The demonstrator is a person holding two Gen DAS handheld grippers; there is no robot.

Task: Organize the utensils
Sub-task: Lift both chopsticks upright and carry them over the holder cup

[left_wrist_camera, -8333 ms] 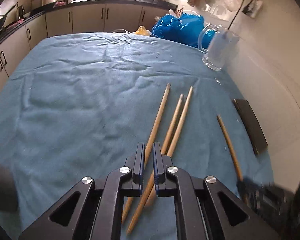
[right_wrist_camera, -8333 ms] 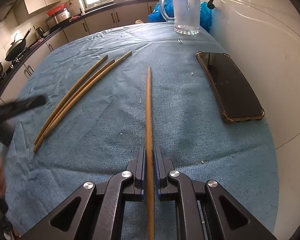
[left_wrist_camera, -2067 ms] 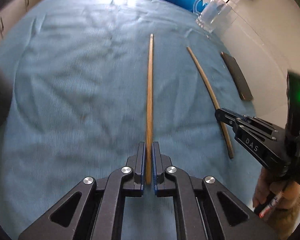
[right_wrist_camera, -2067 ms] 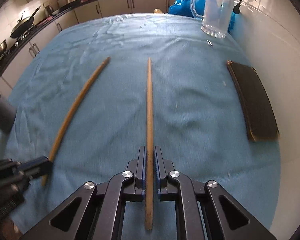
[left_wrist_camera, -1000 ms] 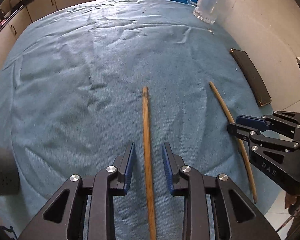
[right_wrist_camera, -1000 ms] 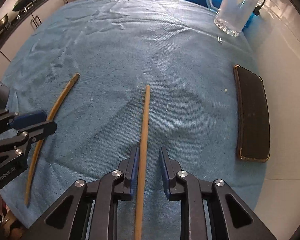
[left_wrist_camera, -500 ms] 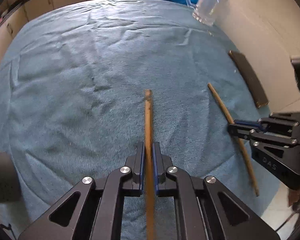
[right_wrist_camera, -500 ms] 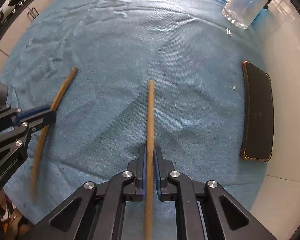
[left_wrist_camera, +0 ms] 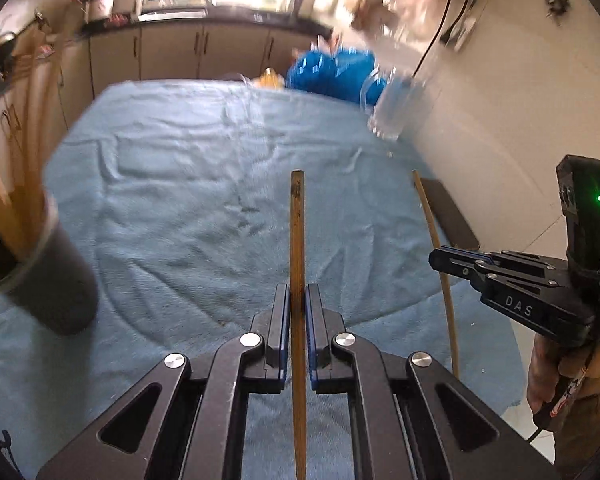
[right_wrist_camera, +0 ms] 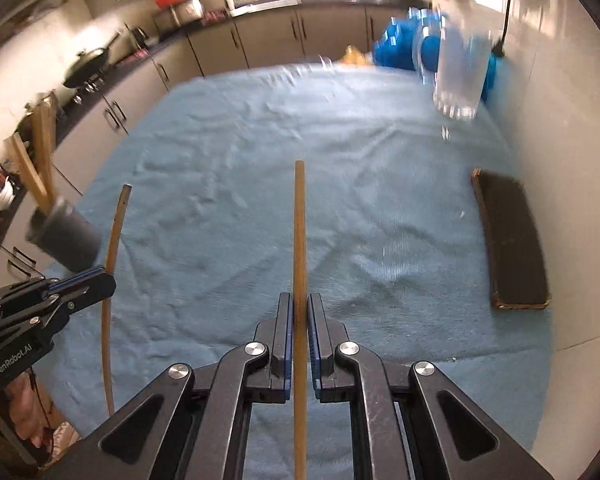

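Left gripper [left_wrist_camera: 297, 316] clamps one chopstick [left_wrist_camera: 297, 240]; right gripper [right_wrist_camera: 298, 320] clamps another chopstick [right_wrist_camera: 299, 232]. Dark cup [left_wrist_camera: 40, 280] with chopsticks sits at nine o'clock.

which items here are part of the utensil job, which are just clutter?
Job:
- chopstick in the left tongs
- chopstick in the right tongs
- dark cup already holding chopsticks

Clutter:
- phone
- glass mug
- blue bag
- blue cloth

Open cloth [left_wrist_camera: 172, 208] (dark cup [left_wrist_camera: 40, 272] leftward)
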